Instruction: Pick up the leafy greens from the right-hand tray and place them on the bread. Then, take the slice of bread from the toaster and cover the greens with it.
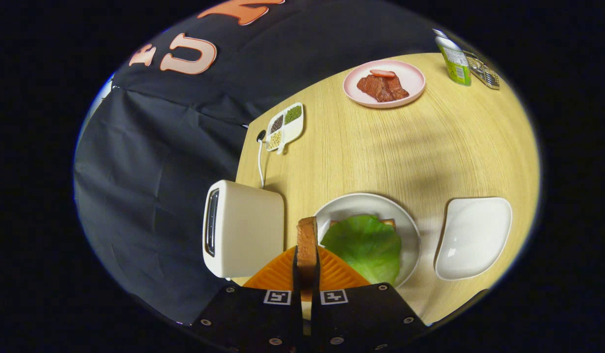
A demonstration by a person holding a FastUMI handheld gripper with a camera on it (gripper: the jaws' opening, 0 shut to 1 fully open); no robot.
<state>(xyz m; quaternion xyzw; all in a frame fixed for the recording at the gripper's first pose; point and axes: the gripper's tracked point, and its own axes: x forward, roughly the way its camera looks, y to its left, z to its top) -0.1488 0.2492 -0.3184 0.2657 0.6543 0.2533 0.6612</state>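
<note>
gripper: the gripper is clamping the slice of bread between its two orange fingers, both pressing on the flat faces, the slice standing on edge and sticking out ahead of the tips.
toaster: the toaster is sitting at about nine o'clock from the held slice, just beside it; the slice is already looking clear of the slot.
greens: the lettuce leaf is lying on the lower bread on the white plate, at about three o'clock from the held slice, with a corner of bread peeking out beyond the leaf.
tray: the white tray, further out at three o'clock past the plate, is looking bare.
step in hand: by my judgement, carrying the slice over to cover the greens.
doing it well: i would be swinging it toward three o'clock, tipping it flat, lining its edges with the bread corner under the leaf, lowering until it is resting on the leaf, and only then parting the fingers.
risk: letting go while it is on edge would likely be toppling it off the plate or dragging the leaf askew.
</note>
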